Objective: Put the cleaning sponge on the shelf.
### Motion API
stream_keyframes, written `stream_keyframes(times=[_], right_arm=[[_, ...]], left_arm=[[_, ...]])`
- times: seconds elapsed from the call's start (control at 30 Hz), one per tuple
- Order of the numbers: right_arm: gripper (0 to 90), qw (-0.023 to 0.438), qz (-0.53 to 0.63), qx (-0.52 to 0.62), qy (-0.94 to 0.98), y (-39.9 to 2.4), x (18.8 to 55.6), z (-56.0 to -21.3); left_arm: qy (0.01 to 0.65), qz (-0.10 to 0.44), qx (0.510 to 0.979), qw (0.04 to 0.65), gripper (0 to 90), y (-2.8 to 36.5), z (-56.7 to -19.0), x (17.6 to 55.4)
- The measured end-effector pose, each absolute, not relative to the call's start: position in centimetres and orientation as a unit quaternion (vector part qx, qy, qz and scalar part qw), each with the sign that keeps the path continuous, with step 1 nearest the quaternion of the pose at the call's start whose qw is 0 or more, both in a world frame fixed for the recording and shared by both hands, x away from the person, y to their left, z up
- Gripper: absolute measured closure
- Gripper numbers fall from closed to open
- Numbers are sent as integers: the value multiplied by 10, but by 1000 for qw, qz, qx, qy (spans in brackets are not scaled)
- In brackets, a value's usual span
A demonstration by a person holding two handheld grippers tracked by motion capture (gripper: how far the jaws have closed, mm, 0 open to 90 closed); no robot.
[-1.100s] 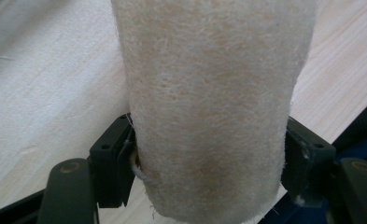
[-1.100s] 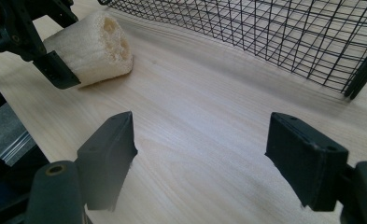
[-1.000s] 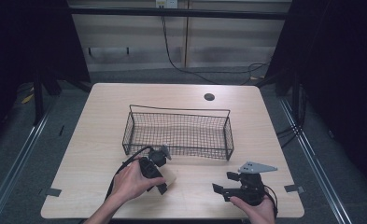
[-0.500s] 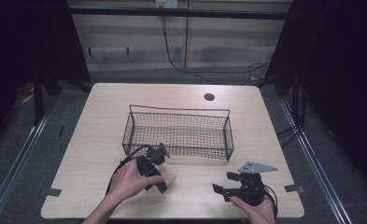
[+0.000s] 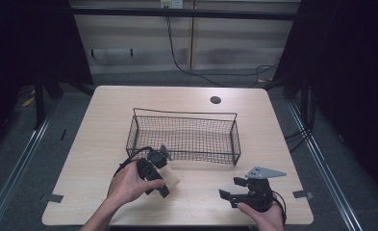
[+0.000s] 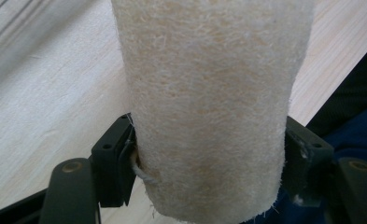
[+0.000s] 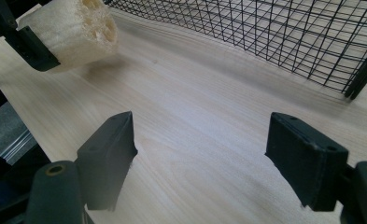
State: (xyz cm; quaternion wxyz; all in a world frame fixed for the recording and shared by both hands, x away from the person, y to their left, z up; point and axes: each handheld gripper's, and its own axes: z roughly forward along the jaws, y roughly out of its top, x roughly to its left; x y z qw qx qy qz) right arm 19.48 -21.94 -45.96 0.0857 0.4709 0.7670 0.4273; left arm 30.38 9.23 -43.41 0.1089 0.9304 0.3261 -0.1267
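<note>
Half done, I'd say: left gripper [image 5: 170,182] pinches the loofah [image 6: 204,107] just off the table [image 5: 100,125] in front of the basket [image 5: 186,137], drop-in remaining; right gripper [image 7: 209,154] spread, idle near basket's corner

Pale wood table [image 5: 105,125], grey carpet floor [image 5: 28,139], beige wall panels [image 5: 129,33], dark surroundings.
</note>
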Motion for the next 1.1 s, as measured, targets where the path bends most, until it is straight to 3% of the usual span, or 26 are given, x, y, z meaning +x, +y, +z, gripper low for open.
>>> stream_keyframes(times=[1.1], right_arm=[[234,87,428,474,765,-220,196,-460]], left_arm=[[296,-134,935,143,313,111,-389,301]])
